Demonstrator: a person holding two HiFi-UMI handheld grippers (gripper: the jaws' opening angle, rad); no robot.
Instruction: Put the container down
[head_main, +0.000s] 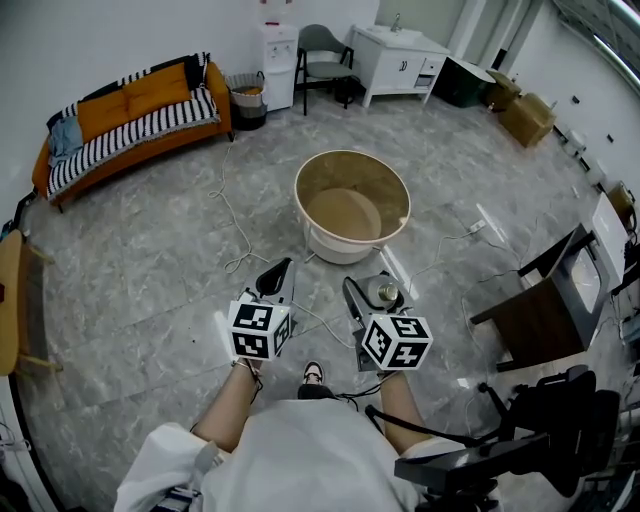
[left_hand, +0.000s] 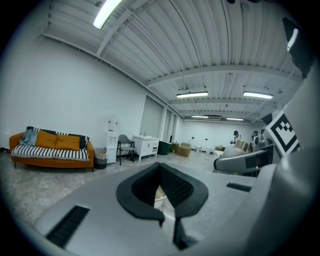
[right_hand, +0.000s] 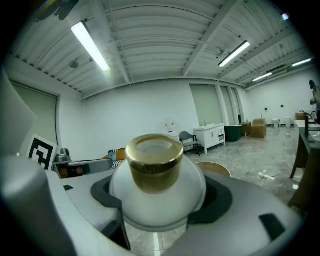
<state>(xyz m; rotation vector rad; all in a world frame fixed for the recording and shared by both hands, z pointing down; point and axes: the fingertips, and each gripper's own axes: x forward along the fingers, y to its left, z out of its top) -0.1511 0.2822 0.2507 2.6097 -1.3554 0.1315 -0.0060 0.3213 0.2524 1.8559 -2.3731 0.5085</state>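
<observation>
The person wears a white shirt (head_main: 300, 450) and a black-and-white shoe (head_main: 313, 374). The left grey plastic gripper (head_main: 277, 272) and right grey plastic gripper (head_main: 362, 295) have black ribbed pads (left_hand: 175, 187) and white cubes with black square markers (head_main: 260, 330).

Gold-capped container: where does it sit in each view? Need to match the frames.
Head view: container low, just right of centre, below the tub.
Left gripper view: not made out.
Right gripper view: container dead centre, clamped between the jaws.
Shared landmark: white cabinet.
</observation>
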